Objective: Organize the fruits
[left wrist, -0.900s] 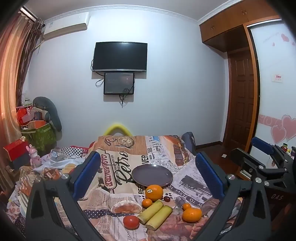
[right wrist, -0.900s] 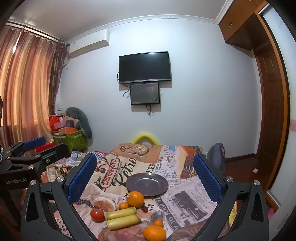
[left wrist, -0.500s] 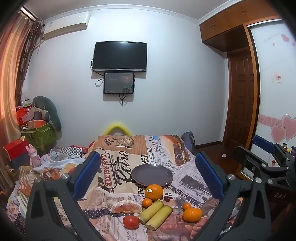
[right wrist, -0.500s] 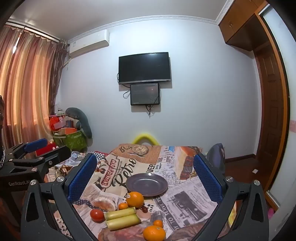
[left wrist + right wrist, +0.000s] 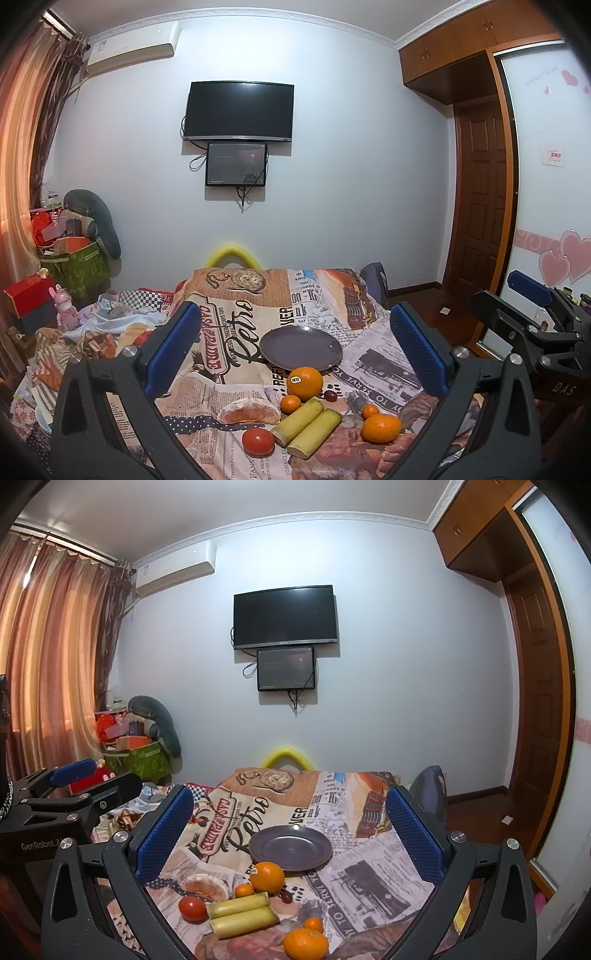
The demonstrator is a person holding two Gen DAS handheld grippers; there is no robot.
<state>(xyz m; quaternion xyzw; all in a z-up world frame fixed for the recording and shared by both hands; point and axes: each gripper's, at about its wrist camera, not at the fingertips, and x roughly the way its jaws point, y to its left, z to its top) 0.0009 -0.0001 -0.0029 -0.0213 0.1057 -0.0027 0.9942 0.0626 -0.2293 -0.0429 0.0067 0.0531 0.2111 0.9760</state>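
- Newsprint-patterned cloth [image 5: 236, 325] is being seen spread over the desk, with a wall-mounted black television [image 5: 239, 110] behind it on the pale wall.
- Fruit is lying in a loose cluster on the near part of the cloth, and a round dark grey plate [image 5: 301, 347], bare of fruit, is sitting just beyond it.
- A large orange with a sticker [image 5: 304, 383] is resting just at the plate's near rim; a small orange mandarin [image 5: 290, 403] is sitting beside it.
- Two pale green cut stalk pieces [image 5: 307, 432] are lying side by side, their long axes running diagonally from near left to far right in the left wrist view.
- A red tomato [image 5: 258, 441] is lying at the cluster's left, and a larger orange mandarin [image 5: 380, 428] at its right.
- The left claw [image 5: 295, 354] is being held released, jaws spread wide, well above the fruit and grasping nothing.
- The right claw [image 5: 290, 838] is likewise being held released and grasping nothing.
- The larger mandarin is judged nearer the right claw, lying low and just ahead [image 5: 306, 943]; the tomato is judged nearer the left.
- Sorting is judged not yet begun; a forward and downward reach is being called for.
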